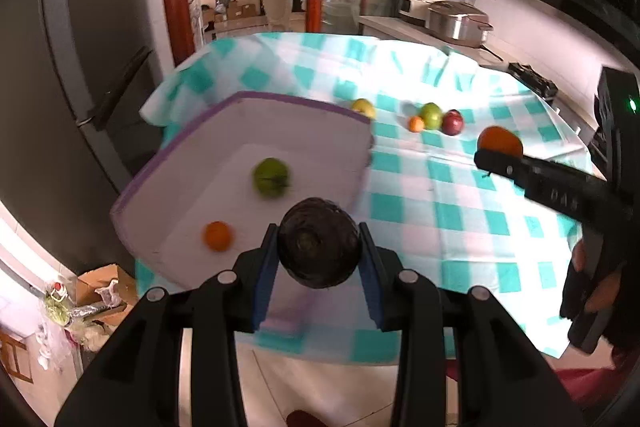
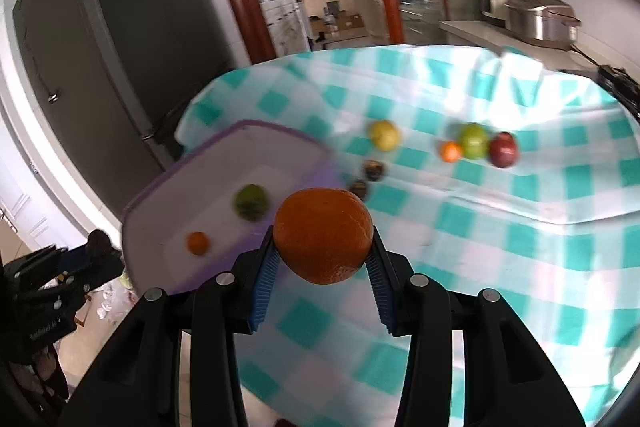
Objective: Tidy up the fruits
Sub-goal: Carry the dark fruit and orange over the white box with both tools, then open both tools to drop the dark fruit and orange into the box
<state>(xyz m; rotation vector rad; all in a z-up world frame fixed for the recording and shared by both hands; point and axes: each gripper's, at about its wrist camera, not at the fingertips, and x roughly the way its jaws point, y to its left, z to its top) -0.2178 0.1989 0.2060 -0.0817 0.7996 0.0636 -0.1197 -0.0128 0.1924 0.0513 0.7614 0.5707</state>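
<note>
My left gripper [image 1: 319, 251] is clamped on a dark purple-brown round fruit [image 1: 319, 243], blue pads pressed to both its sides, held above the near corner of the purple-rimmed white bin [image 1: 188, 147]. My right gripper [image 2: 322, 259] is closed on a large orange [image 2: 323, 241], held over the teal-and-white checked tablecloth [image 2: 500, 267] just right of the bin; in the left wrist view the same orange [image 1: 500, 142] shows at the tip of the right gripper's black finger. Inside the bin: a green fruit [image 1: 271, 177] near the middle and a small orange fruit [image 1: 217, 235] toward the near left wall, well apart. On the cloth beyond the bin: a yellow-green fruit [image 1: 363, 107] just behind the bin's far corner; further right, a tight cluster of a small tangerine [image 1: 416, 123], a green apple [image 1: 431, 115] and a red apple [image 1: 452, 122]. In the right wrist view two small dark fruits [image 2: 374, 169] lie beside the bin's right wall, blurred
</note>
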